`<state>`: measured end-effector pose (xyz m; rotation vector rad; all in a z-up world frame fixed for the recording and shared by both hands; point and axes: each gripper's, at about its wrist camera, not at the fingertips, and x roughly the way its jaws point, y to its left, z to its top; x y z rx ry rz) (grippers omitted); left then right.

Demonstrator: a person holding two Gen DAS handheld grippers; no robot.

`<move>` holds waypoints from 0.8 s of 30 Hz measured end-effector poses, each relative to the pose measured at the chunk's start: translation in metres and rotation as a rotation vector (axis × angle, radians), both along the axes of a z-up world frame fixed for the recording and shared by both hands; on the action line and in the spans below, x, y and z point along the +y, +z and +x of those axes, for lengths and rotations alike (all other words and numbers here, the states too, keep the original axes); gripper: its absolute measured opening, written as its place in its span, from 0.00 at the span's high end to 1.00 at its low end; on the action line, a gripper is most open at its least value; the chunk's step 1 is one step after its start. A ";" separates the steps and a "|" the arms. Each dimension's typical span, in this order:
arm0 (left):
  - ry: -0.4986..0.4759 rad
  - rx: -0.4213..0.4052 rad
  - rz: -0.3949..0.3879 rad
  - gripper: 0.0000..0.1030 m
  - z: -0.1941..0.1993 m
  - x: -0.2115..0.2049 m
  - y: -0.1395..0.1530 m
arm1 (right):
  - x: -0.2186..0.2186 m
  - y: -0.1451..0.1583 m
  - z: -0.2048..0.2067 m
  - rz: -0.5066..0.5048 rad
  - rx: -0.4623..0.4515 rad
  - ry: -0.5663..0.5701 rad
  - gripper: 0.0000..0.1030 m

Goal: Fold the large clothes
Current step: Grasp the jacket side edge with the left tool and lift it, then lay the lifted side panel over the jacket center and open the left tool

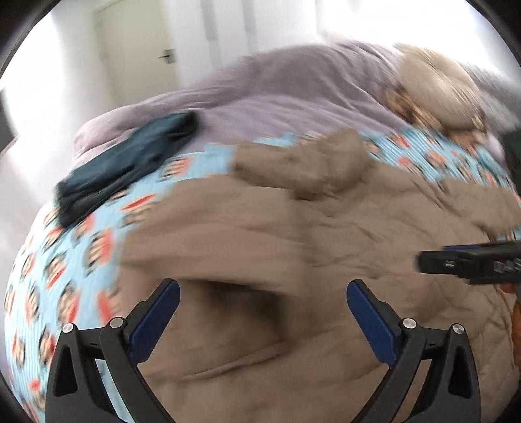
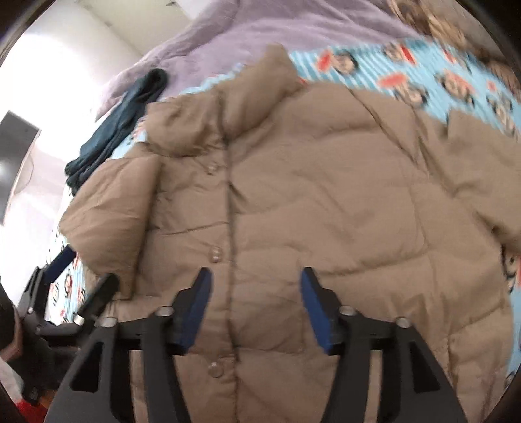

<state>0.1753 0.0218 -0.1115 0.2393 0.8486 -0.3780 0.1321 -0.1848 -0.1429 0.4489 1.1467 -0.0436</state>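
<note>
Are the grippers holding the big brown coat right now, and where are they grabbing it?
No, nothing is held. The left gripper and the right gripper are both open, with only air between their pads, above the brown puffy coat lying on the bed.

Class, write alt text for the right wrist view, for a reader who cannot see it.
A tan puffer jacket lies spread, snaps up, on a cartoon-print sheet, one sleeve folded across its front. The open right gripper hovers over it, holding nothing. Dark teal clothing lies beyond, beside a lilac duvet.
</note>
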 end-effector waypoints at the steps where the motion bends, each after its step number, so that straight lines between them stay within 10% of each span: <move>1: 0.046 -0.001 -0.010 0.00 0.004 0.016 0.002 | 0.006 0.007 -0.002 -0.021 -0.025 0.019 0.22; 8: 0.373 0.167 -0.094 0.00 0.049 0.119 -0.034 | 0.135 0.048 0.023 -0.338 -0.226 0.413 0.19; 13: 0.388 0.222 -0.087 0.00 0.052 0.126 -0.064 | 0.208 0.022 0.053 -0.604 -0.230 0.577 0.20; 19: 0.371 0.230 -0.093 0.00 0.053 0.124 -0.069 | 0.175 0.019 0.093 -0.564 -0.202 0.397 0.20; 24: 0.331 0.260 -0.209 0.00 0.062 0.135 -0.055 | 0.063 0.005 0.089 -0.290 -0.086 0.059 0.61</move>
